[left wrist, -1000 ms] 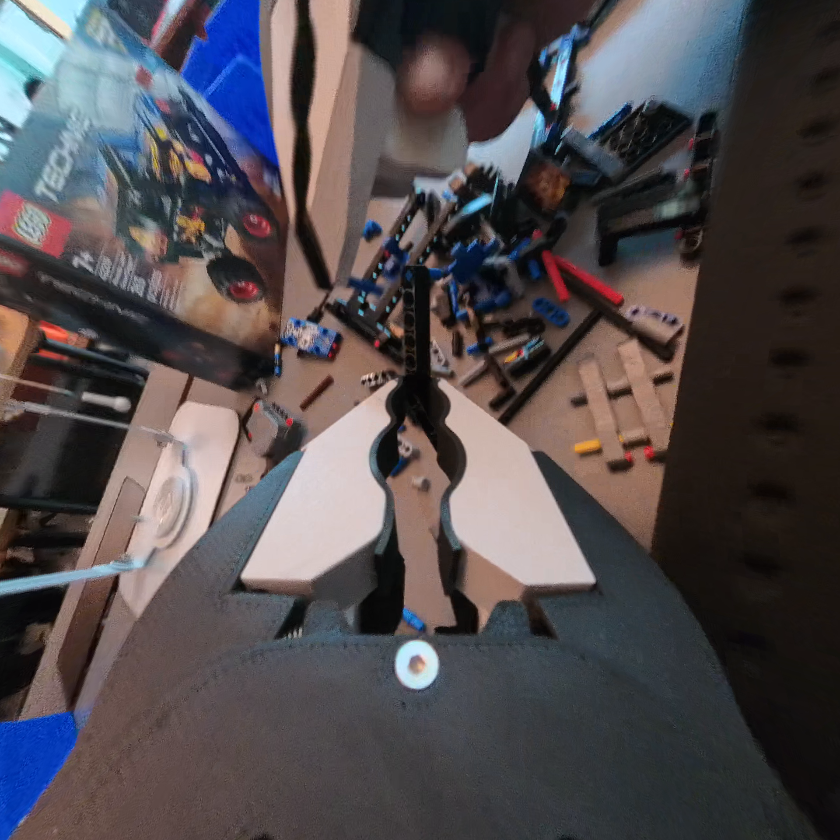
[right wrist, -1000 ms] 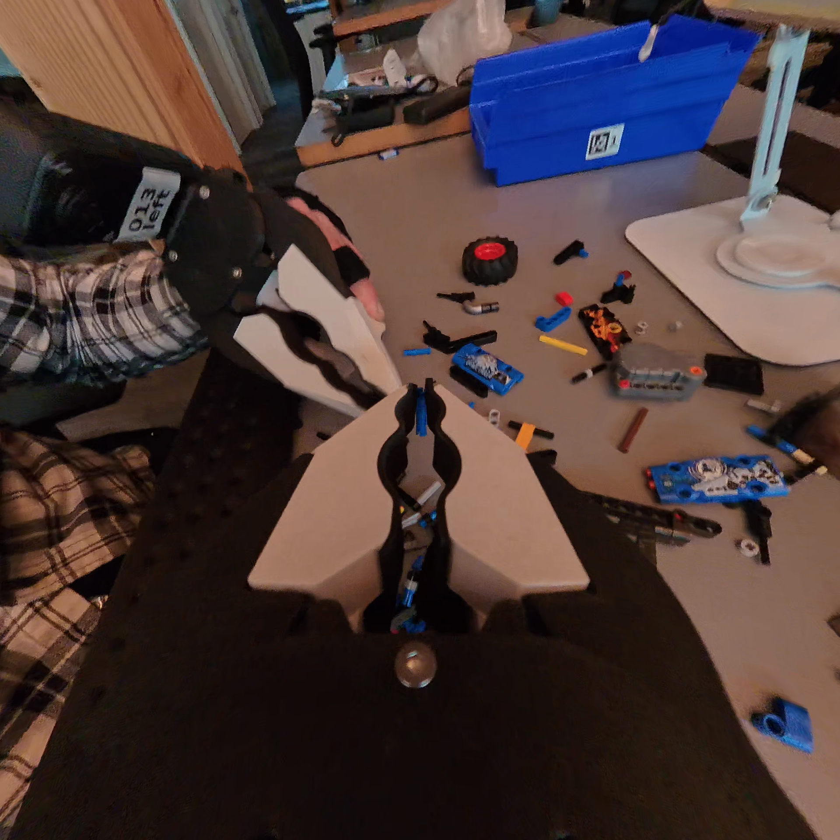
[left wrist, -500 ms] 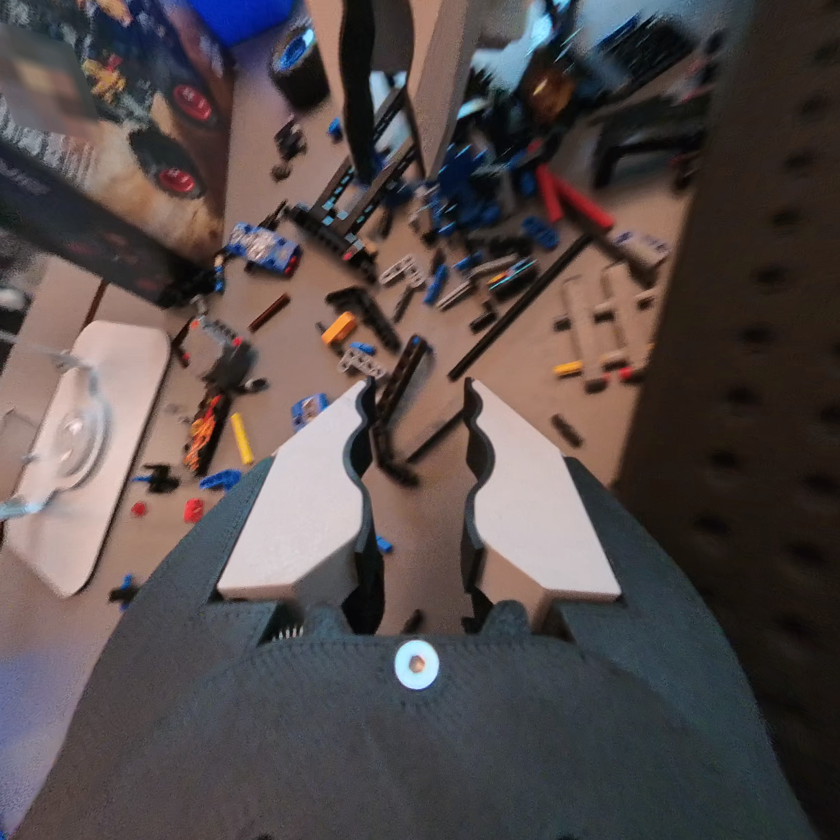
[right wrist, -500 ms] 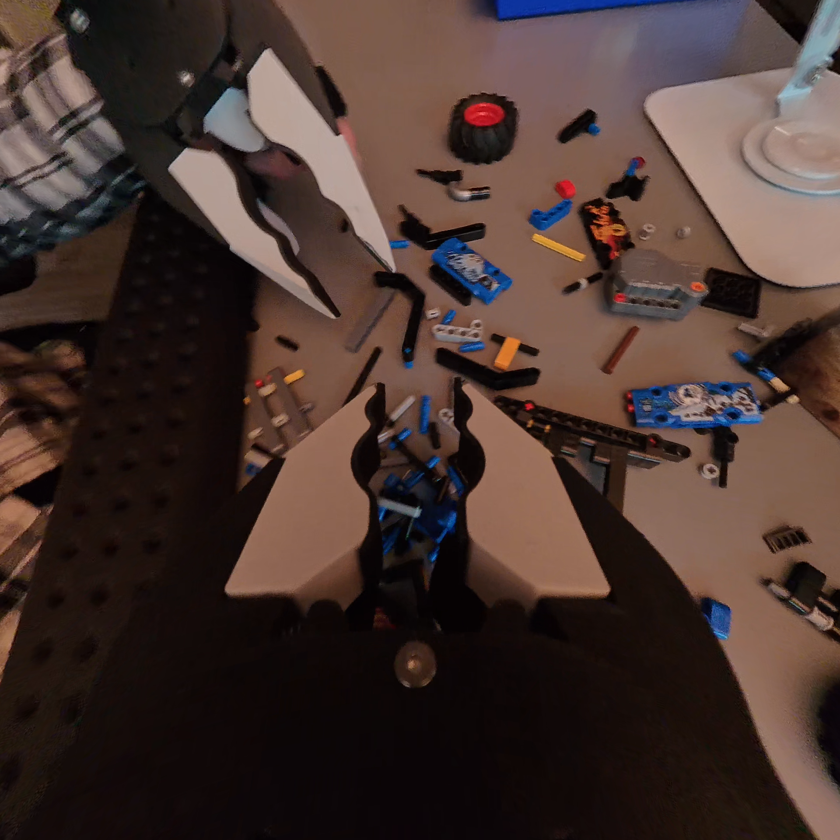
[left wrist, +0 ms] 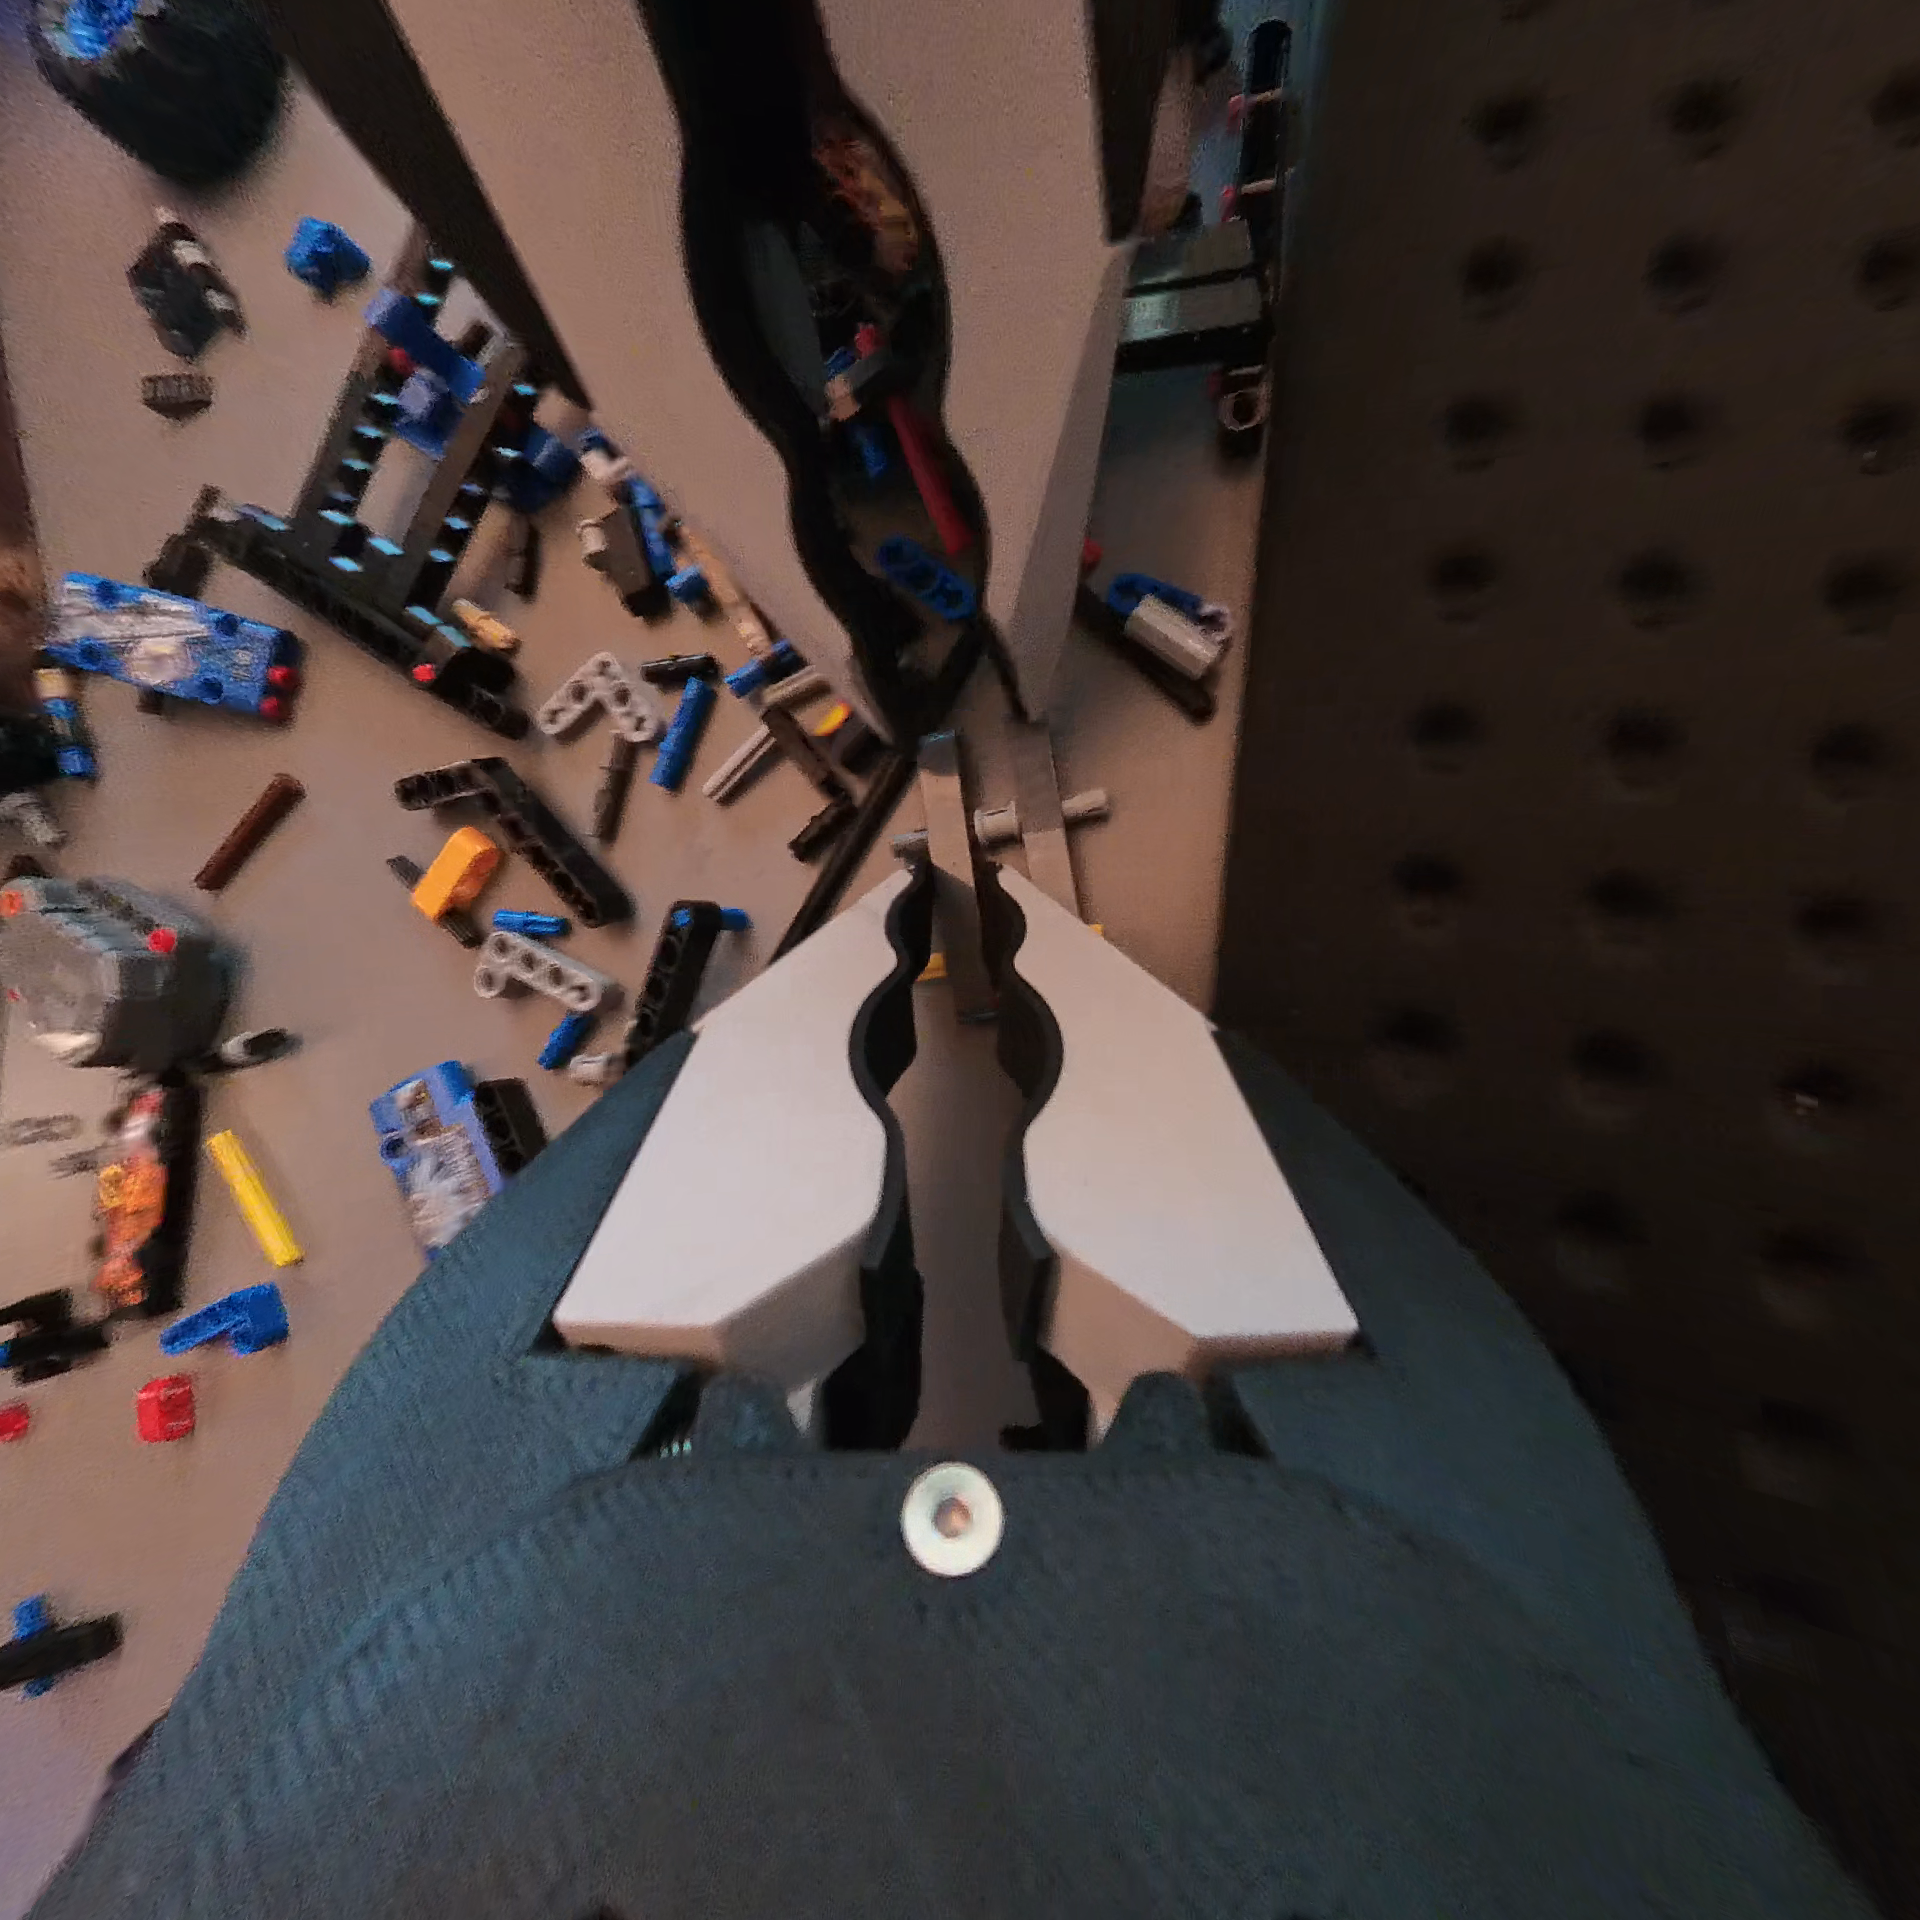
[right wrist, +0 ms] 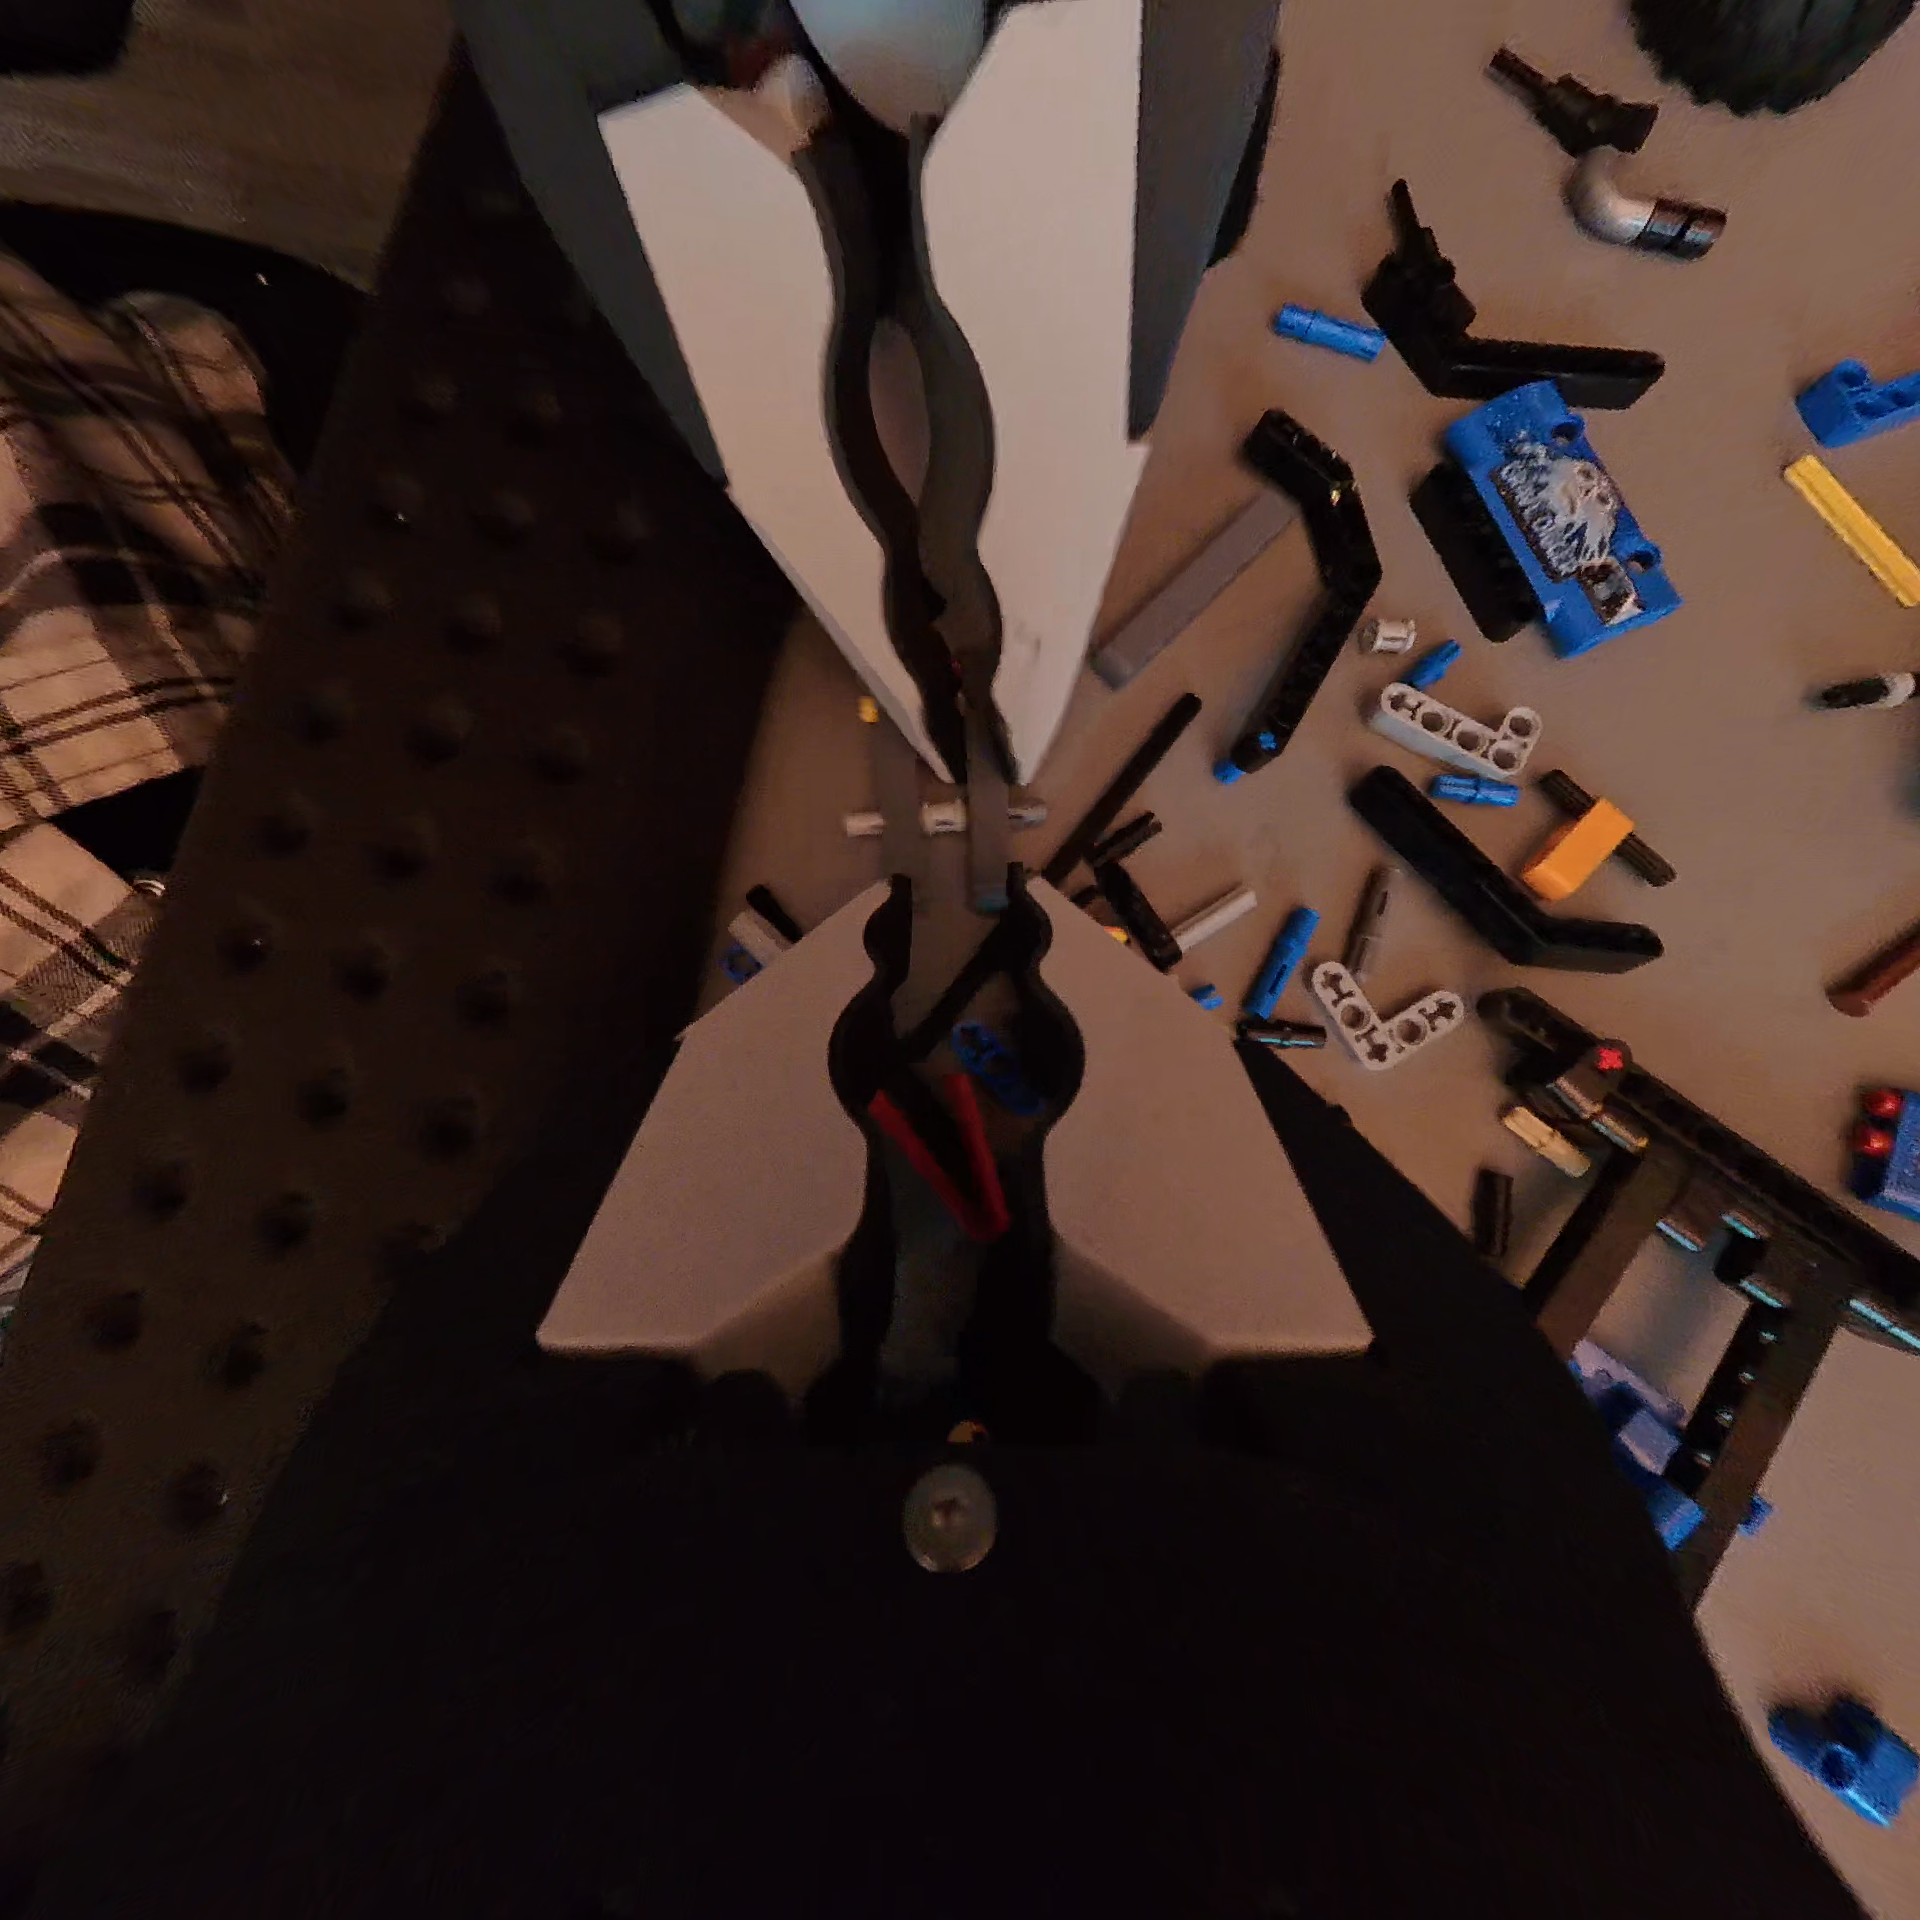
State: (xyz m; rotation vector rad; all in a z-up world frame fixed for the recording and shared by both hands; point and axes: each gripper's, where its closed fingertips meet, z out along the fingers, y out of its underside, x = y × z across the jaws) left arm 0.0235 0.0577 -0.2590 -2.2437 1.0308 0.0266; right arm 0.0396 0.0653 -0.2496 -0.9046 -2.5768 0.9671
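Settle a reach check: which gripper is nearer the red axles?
Right: red axles lie below the right gripper's fingers; the left gripper, shut on a grey beam, sits past them.

readable text: none
blue panel: printed graphic only, no legible writing
blue panel near left edge: blurred print, unreadable
numbers/signs: none visible

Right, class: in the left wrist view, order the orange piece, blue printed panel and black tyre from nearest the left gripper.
1. Orange piece, just left of the left gripper.
2. Blue printed panel, far left.
3. Black tyre, top-left corner.
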